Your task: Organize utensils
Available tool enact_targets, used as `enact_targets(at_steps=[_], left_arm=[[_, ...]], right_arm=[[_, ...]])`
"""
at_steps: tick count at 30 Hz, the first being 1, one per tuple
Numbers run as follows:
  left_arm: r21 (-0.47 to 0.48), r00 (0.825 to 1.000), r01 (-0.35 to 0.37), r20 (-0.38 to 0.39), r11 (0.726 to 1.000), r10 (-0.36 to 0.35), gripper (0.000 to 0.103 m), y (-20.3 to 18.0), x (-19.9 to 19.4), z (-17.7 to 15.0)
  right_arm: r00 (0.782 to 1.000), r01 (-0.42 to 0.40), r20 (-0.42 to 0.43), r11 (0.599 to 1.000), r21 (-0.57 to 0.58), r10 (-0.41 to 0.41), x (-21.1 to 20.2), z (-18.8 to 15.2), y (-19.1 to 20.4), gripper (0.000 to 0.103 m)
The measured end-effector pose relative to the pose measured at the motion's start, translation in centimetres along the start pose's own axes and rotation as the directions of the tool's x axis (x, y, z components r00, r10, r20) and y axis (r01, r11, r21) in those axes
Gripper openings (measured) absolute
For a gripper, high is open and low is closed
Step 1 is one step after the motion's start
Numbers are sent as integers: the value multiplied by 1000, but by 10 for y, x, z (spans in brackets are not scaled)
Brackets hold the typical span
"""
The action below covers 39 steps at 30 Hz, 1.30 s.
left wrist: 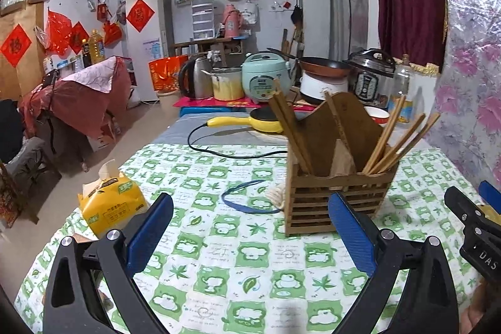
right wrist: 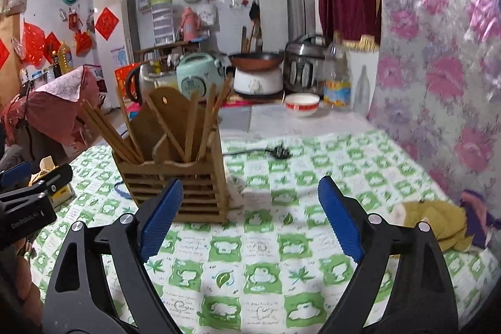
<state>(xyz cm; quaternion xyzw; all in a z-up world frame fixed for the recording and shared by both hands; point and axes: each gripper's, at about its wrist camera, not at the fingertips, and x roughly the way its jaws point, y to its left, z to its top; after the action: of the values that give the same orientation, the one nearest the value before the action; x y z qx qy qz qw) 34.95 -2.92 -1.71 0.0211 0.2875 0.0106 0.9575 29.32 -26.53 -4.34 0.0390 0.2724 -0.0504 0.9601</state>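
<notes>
A slatted wooden utensil holder (left wrist: 335,202) stands on the green-and-white tablecloth (left wrist: 238,271). Several wooden chopsticks (left wrist: 394,140) lean in its compartments. The holder also shows in the right wrist view (right wrist: 184,180), with its chopsticks (right wrist: 200,124). My left gripper (left wrist: 250,227) is open and empty, with its right finger just in front of the holder. My right gripper (right wrist: 250,215) is open and empty, to the right of the holder. The right gripper's body (left wrist: 476,227) shows at the right edge of the left wrist view.
A yellow tissue pack (left wrist: 109,202) lies at the left table edge. A blue cord loop (left wrist: 247,199) lies beside the holder. A yellow electric pan (left wrist: 256,122), cookers and a bowl (right wrist: 302,104) stand behind. A black plug (right wrist: 280,152) and a yellow cloth (right wrist: 438,221) lie at right.
</notes>
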Motion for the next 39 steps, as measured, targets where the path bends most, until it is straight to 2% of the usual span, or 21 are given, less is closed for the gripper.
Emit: enact_targets(at_steps=[4,8,10,13,16,39], left_arm=[[10,1000,-2,-29,1000,2,97,0,7,-3],[24,998,8,-69,1000,-7,97,-1,16,-9],[17,998,29,-61,999,-28,97,0,13,-9],[21,1000,7,-22,1000,-7,97,-1,5,-8],[28,1000,-3,-15,1000,4,97,-2,3,-9],[34,999,-25,-29,999,26,97,1,4,-13]], right_arm=[[999,-6,-44,999,40,8,9,-3,-5,91],[996,-14,-86,998,59,19,17,-7,-7,92],[996,-19,-85,998,53,23,16,-7,-4,92],[998,-15,-54,999,30,17,8,-7,1,92],[999,-18,-36,1000,13,18,2,-7,5,93],[996,-34,-82,998,-46,31,8,-19,20,94]])
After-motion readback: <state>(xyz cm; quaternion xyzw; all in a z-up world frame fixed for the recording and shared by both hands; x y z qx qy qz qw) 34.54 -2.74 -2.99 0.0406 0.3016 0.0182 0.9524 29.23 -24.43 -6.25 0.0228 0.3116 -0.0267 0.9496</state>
